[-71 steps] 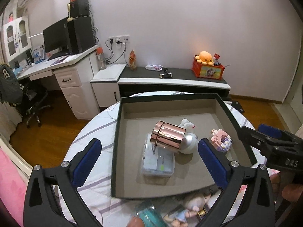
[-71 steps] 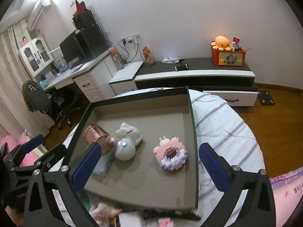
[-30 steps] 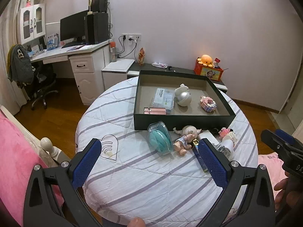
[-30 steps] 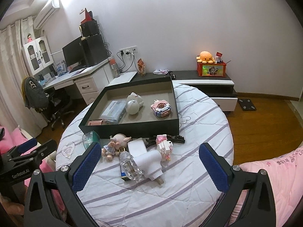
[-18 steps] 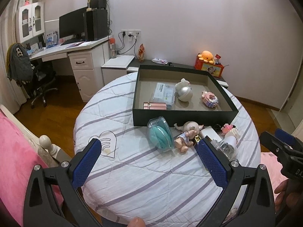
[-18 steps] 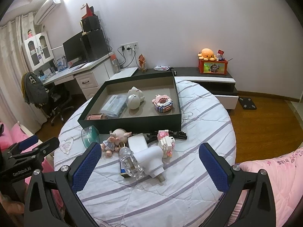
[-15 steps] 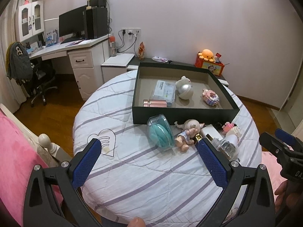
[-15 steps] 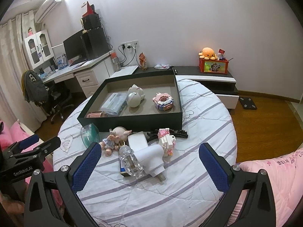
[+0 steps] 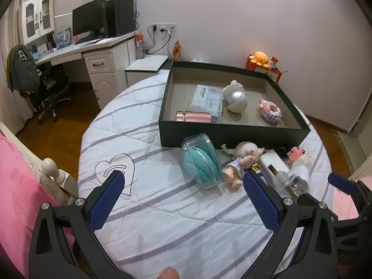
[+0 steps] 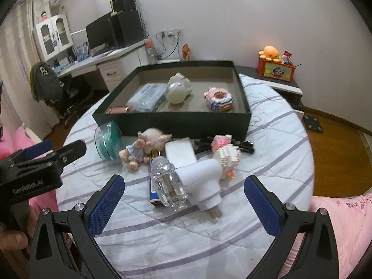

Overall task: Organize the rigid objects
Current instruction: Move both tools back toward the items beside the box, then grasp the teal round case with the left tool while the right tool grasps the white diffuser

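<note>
- Left wrist view: the left gripper (image 9: 183,197) is spread wide with nothing between its blue pads, held above the striped round table (image 9: 144,139).
- The dark green box (image 9: 232,132) sits at 12 o'clock on the table. Inside it lie a rose-gold tube (image 9: 193,116), a clear plastic case (image 9: 205,98), a white round figure (image 9: 235,96) and a pink block model (image 9: 270,111).
- Just in front of the box wall, a teal disc in a clear case (image 9: 201,161) stands on edge; a small doll (image 9: 241,162) lies touching it at 3 o'clock.
- The right gripper (image 9: 344,186) enters at 4 o'clock.
- Right wrist view: the right gripper (image 10: 183,197) is likewise fully parted and empty.
- Near centre lie a clear bottle (image 10: 168,183) and a white plug adapter (image 10: 204,181), touching each other, on a blue box.
- A pink-and-white block figure (image 10: 226,154) lies at 1 o'clock of the adapter, beside a black cable (image 10: 244,145).
- The left gripper appears at 9 o'clock, jaw spacing not discernible here.
</note>
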`<action>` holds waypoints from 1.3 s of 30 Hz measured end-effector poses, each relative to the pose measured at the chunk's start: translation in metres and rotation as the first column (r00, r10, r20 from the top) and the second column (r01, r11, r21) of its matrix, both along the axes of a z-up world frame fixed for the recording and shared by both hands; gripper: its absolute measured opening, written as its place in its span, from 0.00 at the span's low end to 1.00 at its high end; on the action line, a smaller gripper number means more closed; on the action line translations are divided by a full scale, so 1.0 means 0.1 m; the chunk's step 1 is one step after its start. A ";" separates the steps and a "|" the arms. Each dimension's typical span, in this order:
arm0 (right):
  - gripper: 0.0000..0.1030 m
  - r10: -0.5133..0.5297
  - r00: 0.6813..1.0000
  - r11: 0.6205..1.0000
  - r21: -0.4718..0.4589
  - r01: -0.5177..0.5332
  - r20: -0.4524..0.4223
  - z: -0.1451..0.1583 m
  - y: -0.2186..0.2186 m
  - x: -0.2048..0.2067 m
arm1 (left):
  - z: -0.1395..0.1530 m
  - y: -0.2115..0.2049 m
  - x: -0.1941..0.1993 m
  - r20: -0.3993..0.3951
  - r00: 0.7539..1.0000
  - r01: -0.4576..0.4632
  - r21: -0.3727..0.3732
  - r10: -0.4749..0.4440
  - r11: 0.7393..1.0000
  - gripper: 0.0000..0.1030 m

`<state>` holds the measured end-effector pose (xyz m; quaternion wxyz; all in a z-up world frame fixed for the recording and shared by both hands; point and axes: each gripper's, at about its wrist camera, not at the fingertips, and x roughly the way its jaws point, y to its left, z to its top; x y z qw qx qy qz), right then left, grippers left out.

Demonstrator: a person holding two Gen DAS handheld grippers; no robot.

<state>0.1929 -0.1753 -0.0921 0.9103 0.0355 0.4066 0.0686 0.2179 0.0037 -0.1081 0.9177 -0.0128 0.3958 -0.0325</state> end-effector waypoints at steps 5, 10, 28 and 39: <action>0.95 -0.028 0.999 0.999 0.017 0.028 -0.042 -0.16 -0.05 0.10 | -0.12 -0.05 0.19 -0.024 1.000 -0.002 -0.004 0.002 1.000 1.00; 0.95 -0.044 0.996 0.996 0.070 0.050 -0.080 -0.31 -0.13 0.20 | -0.26 -0.11 0.37 -0.048 0.999 -0.006 -0.003 0.006 1.000 1.00; 0.76 -0.011 0.997 0.988 0.151 0.024 -0.083 -0.40 -0.17 0.28 | -0.57 -0.05 0.57 -0.118 0.993 -0.020 -0.099 0.008 0.995 0.36; 0.76 -0.009 0.998 0.982 0.185 0.020 -0.059 -0.29 -0.21 0.17 | -0.41 0.01 0.40 -0.103 0.995 -0.004 -0.077 -0.004 0.997 0.36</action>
